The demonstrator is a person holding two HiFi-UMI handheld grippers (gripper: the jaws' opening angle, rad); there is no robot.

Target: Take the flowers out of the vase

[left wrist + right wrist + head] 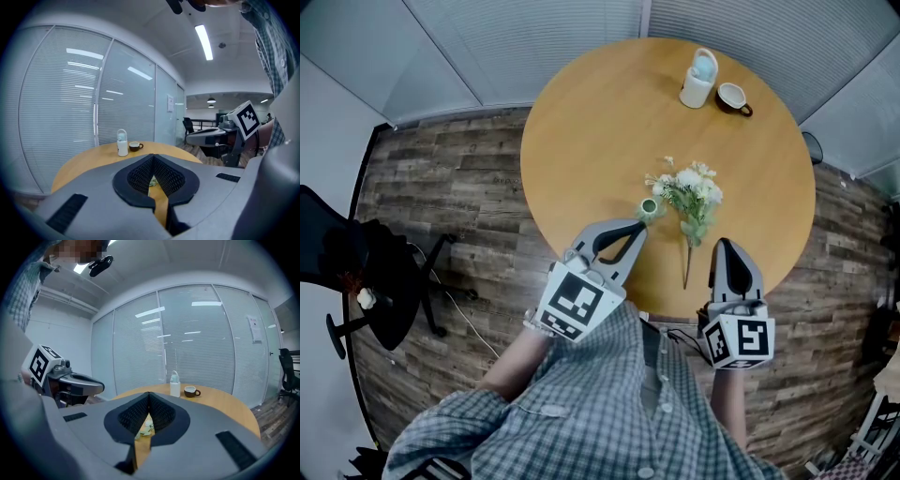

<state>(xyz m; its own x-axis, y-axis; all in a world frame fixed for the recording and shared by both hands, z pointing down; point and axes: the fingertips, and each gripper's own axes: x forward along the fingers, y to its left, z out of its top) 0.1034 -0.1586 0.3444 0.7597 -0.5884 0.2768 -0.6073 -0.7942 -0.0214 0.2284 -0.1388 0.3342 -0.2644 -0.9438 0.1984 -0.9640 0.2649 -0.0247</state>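
Note:
A bunch of white flowers (694,192) with green leaves lies flat on the round wooden table (600,131), its stem pointing toward the near edge. A small green vase (649,207) stands just left of the blooms. My left gripper (638,226) is shut and empty, its tips just short of the vase. My right gripper (722,245) is shut and empty too, beside the stem's lower end. In the left gripper view the jaws (152,157) meet, with a sliver of the flowers (152,181) showing below them. The right gripper view shows the same: a shut gripper (149,393) over the flowers (146,427).
A white bottle (698,80) and a dark cup (733,97) stand at the table's far side. A black office chair (366,272) is on the wood floor to the left. Glass walls with blinds ring the table.

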